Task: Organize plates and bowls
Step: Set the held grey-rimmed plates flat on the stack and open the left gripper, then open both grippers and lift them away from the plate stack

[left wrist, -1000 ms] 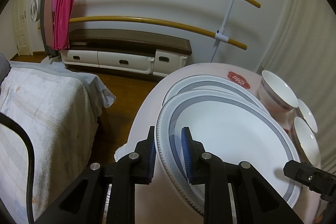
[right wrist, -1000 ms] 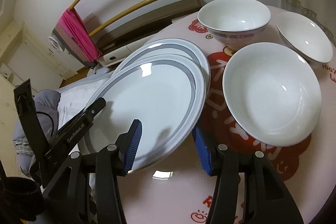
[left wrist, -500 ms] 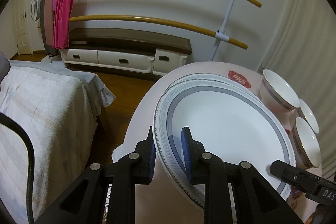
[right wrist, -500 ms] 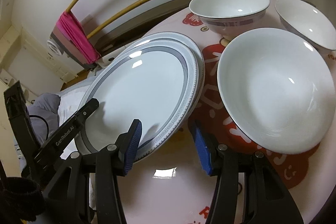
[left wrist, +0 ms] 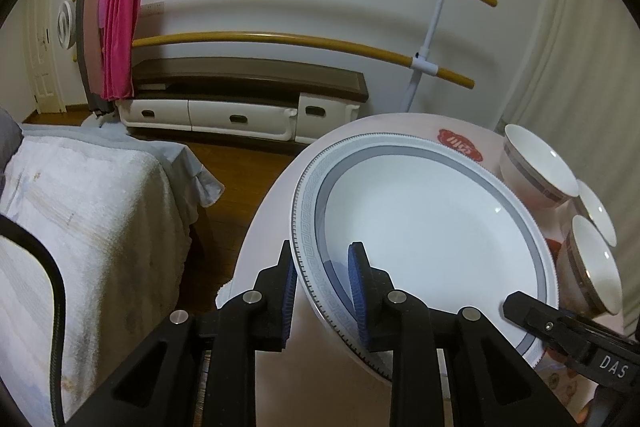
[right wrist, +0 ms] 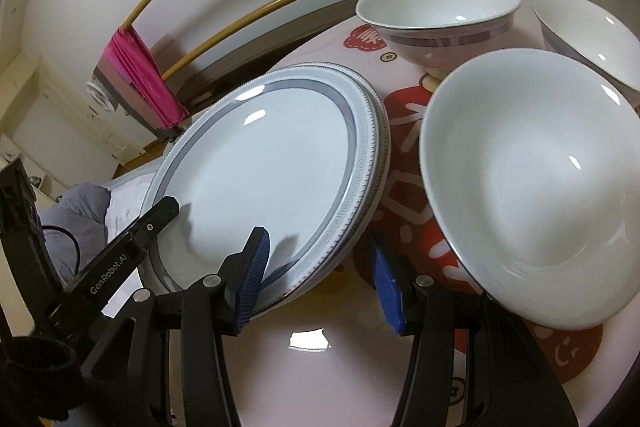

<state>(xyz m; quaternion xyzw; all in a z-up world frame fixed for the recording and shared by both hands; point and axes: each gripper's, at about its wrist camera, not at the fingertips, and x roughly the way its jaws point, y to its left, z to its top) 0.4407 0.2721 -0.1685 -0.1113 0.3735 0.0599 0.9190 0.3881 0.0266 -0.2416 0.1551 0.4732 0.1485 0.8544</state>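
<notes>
Stacking looks done for the grey-rimmed white plates point(right wrist: 260, 163), left gripper point(left wrist: 322, 287) just loosening astride their rim, right gripper point(right wrist: 316, 263) open, three white bowls point(right wrist: 528, 187) unnested.

- A round table point(right wrist: 304, 359) with a glossy pale pink top printed with red cartoon patterns carries the dishes.
- A stack of two grey-rimmed plates point(right wrist: 280, 167) lies on it; only the lower plate touches the top.
- Just right of the stack sits a wide white bowl point(right wrist: 532, 195).
- Behind that bowl stands a footed bowl point(right wrist: 440, 11) with a grey band.
- Right of the footed bowl sits another bowl point(right wrist: 592, 31).
</notes>
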